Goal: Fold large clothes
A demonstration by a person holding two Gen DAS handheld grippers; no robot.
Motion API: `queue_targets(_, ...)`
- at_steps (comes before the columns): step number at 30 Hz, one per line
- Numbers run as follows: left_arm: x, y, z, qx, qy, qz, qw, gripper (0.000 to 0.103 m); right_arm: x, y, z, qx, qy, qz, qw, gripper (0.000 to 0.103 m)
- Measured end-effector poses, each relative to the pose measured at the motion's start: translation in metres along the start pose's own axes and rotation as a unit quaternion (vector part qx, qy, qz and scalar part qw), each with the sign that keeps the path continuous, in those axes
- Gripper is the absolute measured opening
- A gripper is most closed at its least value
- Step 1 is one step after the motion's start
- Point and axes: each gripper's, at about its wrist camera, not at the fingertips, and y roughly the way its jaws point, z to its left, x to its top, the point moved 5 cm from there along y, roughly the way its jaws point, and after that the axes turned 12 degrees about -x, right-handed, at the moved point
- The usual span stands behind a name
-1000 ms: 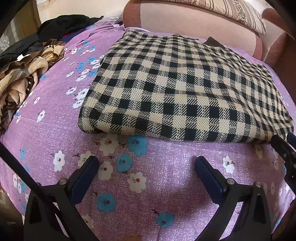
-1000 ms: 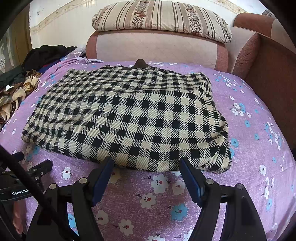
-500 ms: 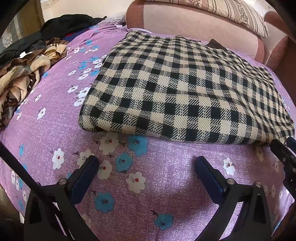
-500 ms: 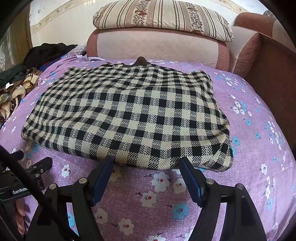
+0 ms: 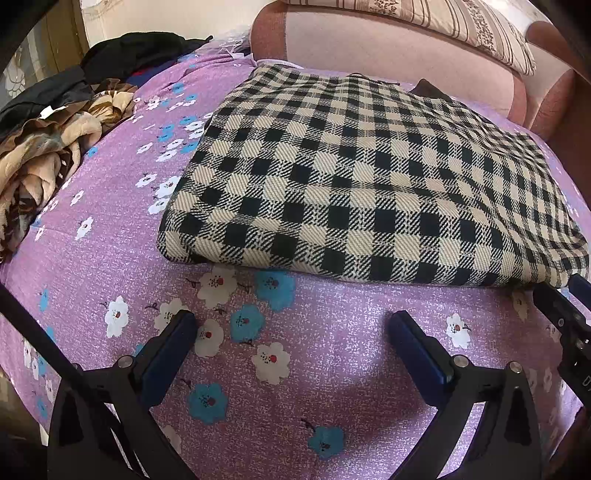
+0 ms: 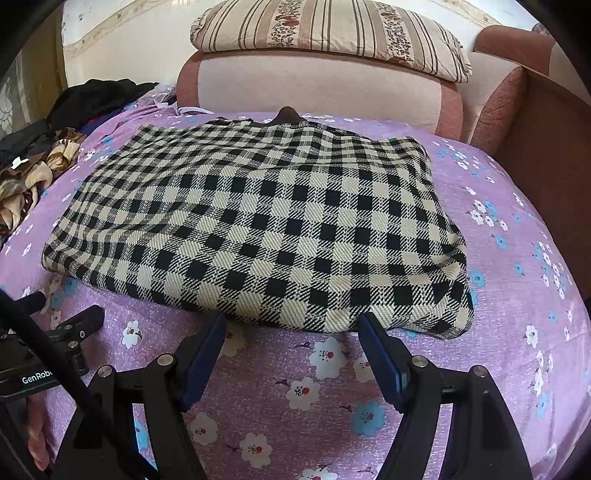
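A black-and-cream checked garment [image 5: 369, 184] [image 6: 258, 229] lies folded into a flat rectangle on the purple flowered sheet [image 5: 295, 369] [image 6: 295, 387]. My left gripper [image 5: 291, 325] hovers open over bare sheet, a little short of the garment's near folded edge. Nothing is between its fingers. My right gripper [image 6: 291, 325] is open too, its blue fingertips at the near edge of the cloth, holding nothing. The left gripper [image 6: 70, 332] shows at the left edge of the right wrist view. Part of the right gripper [image 5: 561, 317] shows at the right edge of the left wrist view.
A heap of brown, beige and black clothes [image 5: 55, 140] [image 6: 33, 166] lies on the bed's left side. A pink padded backrest [image 6: 314, 85] with a striped pillow [image 6: 332, 33] stands behind the garment. A brown armrest [image 6: 546, 129] bounds the right.
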Motion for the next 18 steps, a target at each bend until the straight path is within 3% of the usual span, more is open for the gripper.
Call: queue_targets(18,0.0004,-0.0047,-0.0012,-0.009,0.002,0.008,0.9999,0.101,-0.0027,0.0024,-0.0002,-0.002,-0.005,-0.001,1.000,0.079)
